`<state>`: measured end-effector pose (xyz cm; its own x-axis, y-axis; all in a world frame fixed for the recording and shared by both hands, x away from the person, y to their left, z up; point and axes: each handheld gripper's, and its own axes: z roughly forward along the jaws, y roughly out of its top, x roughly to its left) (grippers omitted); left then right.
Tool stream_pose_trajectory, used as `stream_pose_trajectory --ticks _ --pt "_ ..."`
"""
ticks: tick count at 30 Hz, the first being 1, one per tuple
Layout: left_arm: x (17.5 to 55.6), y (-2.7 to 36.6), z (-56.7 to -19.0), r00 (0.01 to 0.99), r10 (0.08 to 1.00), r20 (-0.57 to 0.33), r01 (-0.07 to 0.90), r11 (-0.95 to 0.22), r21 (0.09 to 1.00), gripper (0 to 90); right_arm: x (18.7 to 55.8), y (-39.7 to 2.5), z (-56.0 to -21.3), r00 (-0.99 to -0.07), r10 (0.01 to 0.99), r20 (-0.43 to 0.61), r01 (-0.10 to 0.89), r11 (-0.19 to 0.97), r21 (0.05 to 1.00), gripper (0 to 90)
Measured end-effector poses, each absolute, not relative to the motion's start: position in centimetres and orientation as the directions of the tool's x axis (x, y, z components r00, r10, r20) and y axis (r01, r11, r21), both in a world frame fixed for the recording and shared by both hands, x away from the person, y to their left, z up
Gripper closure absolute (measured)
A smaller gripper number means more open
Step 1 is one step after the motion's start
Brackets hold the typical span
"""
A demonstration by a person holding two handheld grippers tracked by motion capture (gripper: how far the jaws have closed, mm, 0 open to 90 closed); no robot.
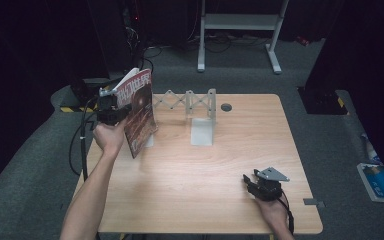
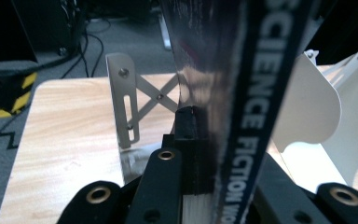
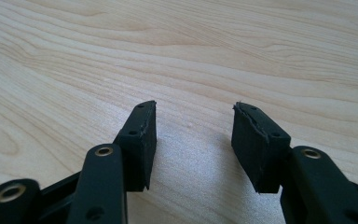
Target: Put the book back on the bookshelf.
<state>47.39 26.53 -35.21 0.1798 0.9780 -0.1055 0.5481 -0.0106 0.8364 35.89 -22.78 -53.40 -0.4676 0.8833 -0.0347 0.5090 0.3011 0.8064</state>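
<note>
A magazine (image 1: 140, 112) with a dark red cover is held upright over the table's left side, my left gripper (image 1: 111, 111) shut on its spine edge. In the left gripper view the magazine (image 2: 242, 93) reads "SCIENCE FICTION" down its spine and stands between my left gripper's (image 2: 209, 154) jaws. Just behind it is a white expanding book rack (image 1: 190, 102) with scissor links (image 2: 158, 95) and a white end plate (image 2: 307, 107). My right gripper (image 1: 247, 182) rests low at the table's front right, open; its jaws (image 3: 193, 135) stand apart over bare wood.
The wooden table (image 1: 205, 175) has a round cable hole (image 1: 226, 107) near its far edge. A white desk frame (image 1: 240, 22) stands on the grey floor behind. A blue and white object (image 1: 380, 180) lies on the floor at right, and cables (image 1: 80, 145) trail at left.
</note>
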Motion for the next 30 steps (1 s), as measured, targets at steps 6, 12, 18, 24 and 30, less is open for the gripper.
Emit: stream_pose_trajectory --ticks 6,12,18,24,30 --pt "47.5 26.3 -35.8 0.169 0.98 -0.107 0.511 0.006 0.859 83.9 35.9 -22.8 -53.4 -0.467 0.884 -0.034 0.51 0.3 0.806 50.2" --pt "47.3 26.2 -36.5 0.163 0.982 -0.099 0.474 0.011 0.881 83.9 35.9 -22.8 -53.4 -0.467 0.883 -0.034 0.51 0.3 0.806 50.2" --pt "47.0 25.9 -37.4 0.164 0.983 -0.086 0.45 0.003 0.893 83.7 35.9 -22.8 -53.4 -0.468 0.883 -0.033 0.51 0.3 0.806 50.2" --pt "47.0 25.7 -37.6 0.192 0.98 -0.054 0.465 -0.042 0.884 82.5 35.9 -22.8 -53.4 -0.468 0.883 -0.033 0.51 0.3 0.806 50.2" --pt "46.9 26.5 -37.1 0.196 0.972 -0.128 0.509 0.011 0.861 78.5 35.9 -22.8 -53.4 -0.468 0.883 -0.034 0.51 0.301 0.806 50.2"
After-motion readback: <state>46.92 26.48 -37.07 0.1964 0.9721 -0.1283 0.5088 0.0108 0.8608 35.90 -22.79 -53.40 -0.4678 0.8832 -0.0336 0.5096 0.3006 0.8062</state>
